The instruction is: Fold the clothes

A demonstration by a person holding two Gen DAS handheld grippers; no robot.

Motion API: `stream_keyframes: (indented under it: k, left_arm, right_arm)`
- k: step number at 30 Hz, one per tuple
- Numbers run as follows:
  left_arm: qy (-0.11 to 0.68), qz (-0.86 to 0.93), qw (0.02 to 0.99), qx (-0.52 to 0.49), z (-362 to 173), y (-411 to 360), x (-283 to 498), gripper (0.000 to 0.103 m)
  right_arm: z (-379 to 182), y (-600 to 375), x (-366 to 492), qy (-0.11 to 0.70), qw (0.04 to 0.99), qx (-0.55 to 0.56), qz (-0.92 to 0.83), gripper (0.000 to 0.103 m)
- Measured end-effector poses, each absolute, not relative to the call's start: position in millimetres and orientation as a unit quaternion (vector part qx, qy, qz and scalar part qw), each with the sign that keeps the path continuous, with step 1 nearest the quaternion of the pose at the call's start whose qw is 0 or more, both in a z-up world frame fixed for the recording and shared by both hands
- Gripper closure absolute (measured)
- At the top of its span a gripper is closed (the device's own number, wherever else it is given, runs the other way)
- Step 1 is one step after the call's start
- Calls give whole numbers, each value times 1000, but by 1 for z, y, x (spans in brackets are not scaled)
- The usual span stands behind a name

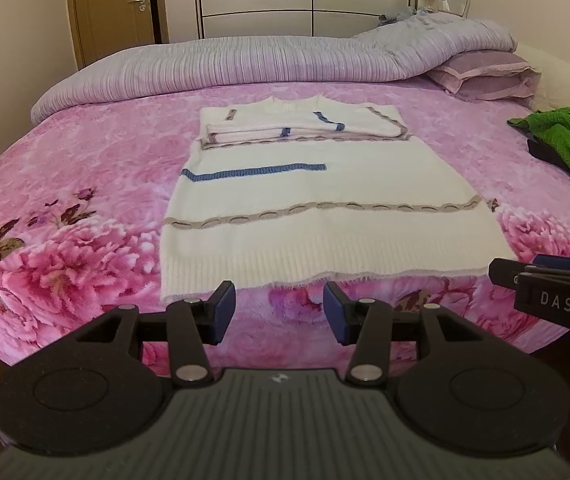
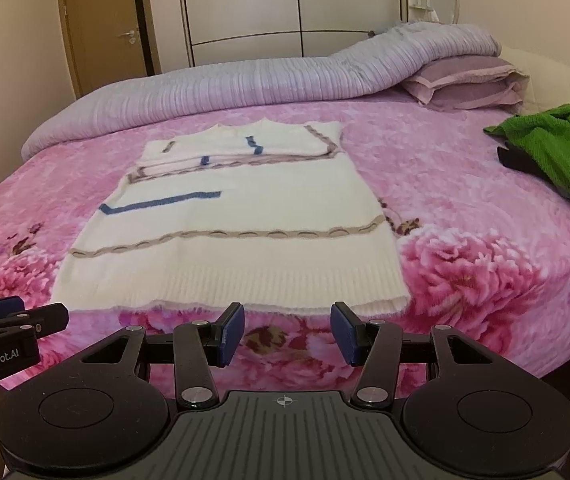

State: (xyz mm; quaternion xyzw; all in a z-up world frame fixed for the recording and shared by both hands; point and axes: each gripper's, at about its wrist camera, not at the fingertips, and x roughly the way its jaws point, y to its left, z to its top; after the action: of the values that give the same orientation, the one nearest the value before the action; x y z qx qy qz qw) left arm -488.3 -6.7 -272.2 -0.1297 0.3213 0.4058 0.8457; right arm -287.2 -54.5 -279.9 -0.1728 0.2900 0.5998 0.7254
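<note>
While both claws hang over the near edge of the bed (image 1: 85, 184), the white knitted sweater (image 1: 317, 216) lies flat in the middle of the pink flowered blanket (image 2: 465, 208), its ribbed hem toward the cameras and just beyond the fingertips. Its sleeves are folded in across the chest, forming a thicker band at the far end below the neckline, and a blue stripe and a beige chain-pattern stripe run across the body. In the left wrist view, the left claw (image 1: 279, 308) has its blue pads apart with nothing between them, only blanket showing in the gap; the pads do not touch the hem. In the right wrist view, the right claw (image 2: 287, 334) stands likewise spread and empty, just short of the hem near the sweater's right corner. Each claw shows at the edge of the other's view, so the two sit side by side. A green knitted garment (image 2: 557, 144) lies on something dark at the right side of the bed, well apart from the sweater. Behind the sweater a lilac ribbed duvet (image 1: 245, 64) is rolled along the far side, draped over mauve pillows (image 1: 489, 76) at the right.
</note>
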Motion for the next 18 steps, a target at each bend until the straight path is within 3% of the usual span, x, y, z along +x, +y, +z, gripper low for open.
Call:
stream_keyframes:
  k: [18]
  left_arm:
    - [293, 418, 847, -148, -255, 32, -503, 56]
  right_arm:
    - [-269, -29, -287, 257, 726, -179, 613, 51]
